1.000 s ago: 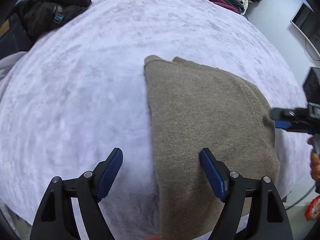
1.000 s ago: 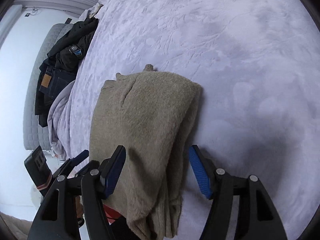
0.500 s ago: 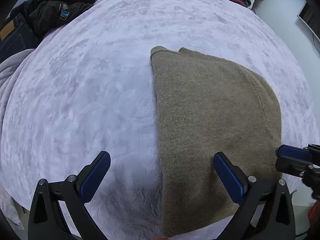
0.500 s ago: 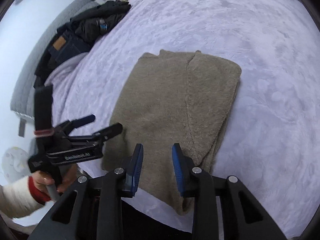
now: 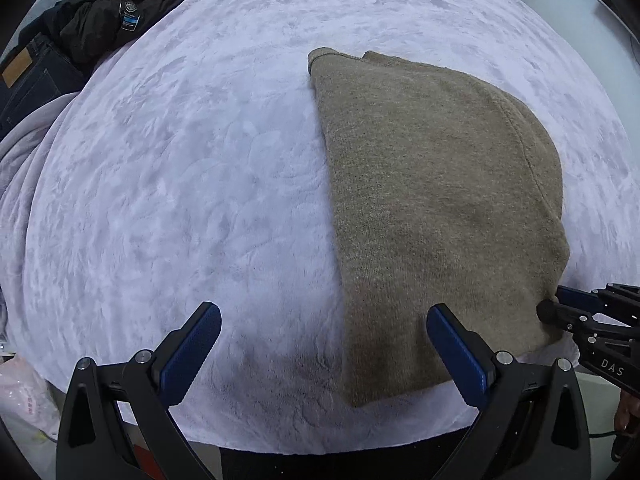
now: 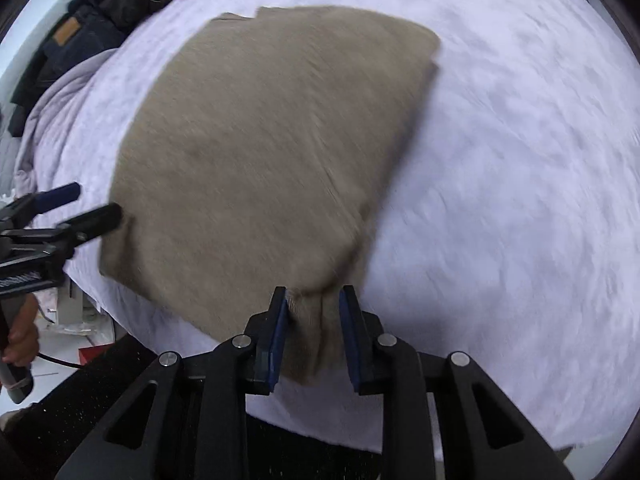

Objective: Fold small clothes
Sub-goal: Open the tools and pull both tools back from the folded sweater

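Folded tan sweater [image 5: 436,208] lies on the bed's pale lilac blanket [image 5: 192,168], near the front edge.

Our right hand-held gripper [image 6: 313,300] has its jaws closing on the sweater's near right corner, with a bunched bit of knit between the blue pads [image 6: 280,332]; the view is blurred. Our left hand-held gripper [image 5: 324,332] has its jaws spread wide apart above the sweater's near left edge, one pad over the knit, the other over bare blanket, gripping nothing. At the far left of the bed we see a heap of dark clothes [image 5: 100,20] with jeans [image 5: 28,80] beside it.
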Demonstrator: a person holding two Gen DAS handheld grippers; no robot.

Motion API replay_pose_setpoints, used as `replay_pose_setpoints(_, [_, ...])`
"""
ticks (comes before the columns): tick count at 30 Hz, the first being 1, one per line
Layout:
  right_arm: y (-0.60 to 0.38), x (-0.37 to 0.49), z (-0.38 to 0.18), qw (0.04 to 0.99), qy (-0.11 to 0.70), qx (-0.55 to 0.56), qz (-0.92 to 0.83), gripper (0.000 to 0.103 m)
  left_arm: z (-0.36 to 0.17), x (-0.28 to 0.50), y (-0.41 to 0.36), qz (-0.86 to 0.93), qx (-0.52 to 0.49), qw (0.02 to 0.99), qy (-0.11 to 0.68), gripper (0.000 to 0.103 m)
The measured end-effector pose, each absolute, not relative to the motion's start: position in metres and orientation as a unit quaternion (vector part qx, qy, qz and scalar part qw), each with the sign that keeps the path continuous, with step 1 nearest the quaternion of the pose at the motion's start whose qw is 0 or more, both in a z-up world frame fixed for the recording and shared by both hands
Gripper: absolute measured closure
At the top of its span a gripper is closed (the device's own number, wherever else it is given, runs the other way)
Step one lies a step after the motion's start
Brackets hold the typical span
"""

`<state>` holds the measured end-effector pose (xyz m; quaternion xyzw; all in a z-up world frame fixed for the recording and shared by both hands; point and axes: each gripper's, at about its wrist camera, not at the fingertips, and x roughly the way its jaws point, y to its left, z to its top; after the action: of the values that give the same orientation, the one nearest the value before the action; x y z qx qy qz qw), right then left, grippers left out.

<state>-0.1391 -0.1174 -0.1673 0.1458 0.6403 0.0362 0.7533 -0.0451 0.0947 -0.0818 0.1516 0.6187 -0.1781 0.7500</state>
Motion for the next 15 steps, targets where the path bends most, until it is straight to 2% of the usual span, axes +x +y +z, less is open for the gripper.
replay_pose_setpoints(3, [-0.131,-0.153,-0.164,0.739,0.645,0.195,0.019,0.073,-0.073,-0.048,0.097,-0.177,0.157,0.746,0.623,0.0])
replay_pose_setpoints(7, [-0.139,-0.164,-0.152,0.732,0.651,0.201,-0.004,0.07,-0.067,-0.051,0.099,-0.175,0.161,0.738,0.632,0.0])
replay_pose_setpoints(15, [-0.14,-0.167,-0.123,0.713,0.67,0.207,-0.018,0.041,-0.052,-0.057,0.096,-0.176,0.162,0.721,0.65,0.0])
